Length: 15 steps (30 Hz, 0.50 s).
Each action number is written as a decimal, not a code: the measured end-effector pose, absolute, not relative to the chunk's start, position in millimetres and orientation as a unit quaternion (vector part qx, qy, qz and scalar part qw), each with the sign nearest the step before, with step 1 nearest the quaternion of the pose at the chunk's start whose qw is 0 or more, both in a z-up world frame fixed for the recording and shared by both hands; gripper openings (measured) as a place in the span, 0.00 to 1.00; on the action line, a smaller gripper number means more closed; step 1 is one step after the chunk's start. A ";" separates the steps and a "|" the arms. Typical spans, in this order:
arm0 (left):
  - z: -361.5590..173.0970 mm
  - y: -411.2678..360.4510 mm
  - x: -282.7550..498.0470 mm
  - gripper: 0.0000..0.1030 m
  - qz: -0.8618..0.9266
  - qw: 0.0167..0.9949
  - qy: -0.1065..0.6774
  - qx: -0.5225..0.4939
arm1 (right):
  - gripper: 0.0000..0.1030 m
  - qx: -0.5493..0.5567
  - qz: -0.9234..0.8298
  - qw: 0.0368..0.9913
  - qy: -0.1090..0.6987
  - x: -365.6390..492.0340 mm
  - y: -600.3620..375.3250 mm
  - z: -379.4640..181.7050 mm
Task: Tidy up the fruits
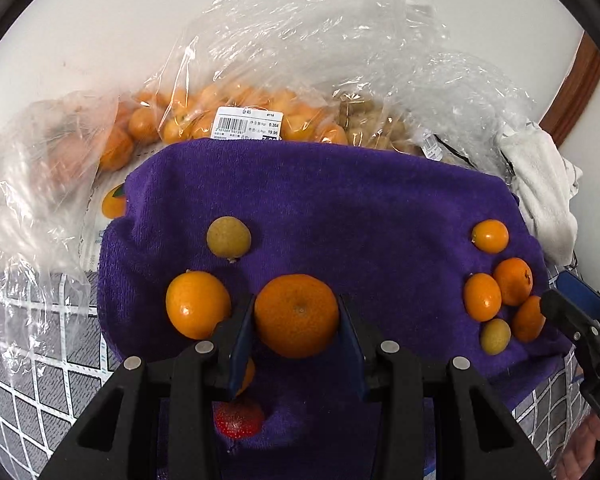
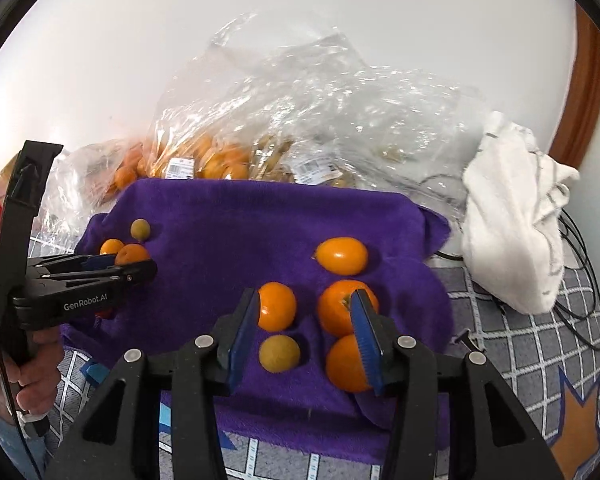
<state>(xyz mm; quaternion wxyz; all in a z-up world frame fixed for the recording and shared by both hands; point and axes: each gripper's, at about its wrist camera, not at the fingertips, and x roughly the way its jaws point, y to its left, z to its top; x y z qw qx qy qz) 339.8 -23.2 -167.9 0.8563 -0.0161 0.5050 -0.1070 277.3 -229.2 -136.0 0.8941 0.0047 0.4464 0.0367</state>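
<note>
Blue-padded fingers (image 1: 242, 332) of the left tool (image 1: 296, 320) are pinching a mandarin (image 1: 296, 315) at its widest middle on the purple towel (image 1: 340, 200); it is looking light, soft-skinned, bruisable. Right tool (image 2: 304, 328) is hovering spread over the small fruit cluster (image 2: 320, 320)
</note>
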 end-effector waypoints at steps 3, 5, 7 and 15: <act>-168.9 -26.1 339.5 0.37 -0.110 0.855 0.507 -0.013 | 0.45 0.010 0.029 0.892 0.450 272.5 -234.4 -135.7; -169.7 -30.1 340.0 0.37 -0.107 0.856 0.506 -0.007 | 0.45 0.014 0.026 0.892 0.451 267.5 -237.2 -134.8; -168.1 -32.9 339.7 0.38 -0.100 0.857 0.506 0.000 | 0.45 0.015 0.023 0.893 0.450 261.1 -239.1 -131.9; -129.4 -34.8 307.7 0.50 -0.097 0.874 0.477 0.013 | 0.45 0.036 0.010 0.896 0.443 232.7 -247.8 -109.9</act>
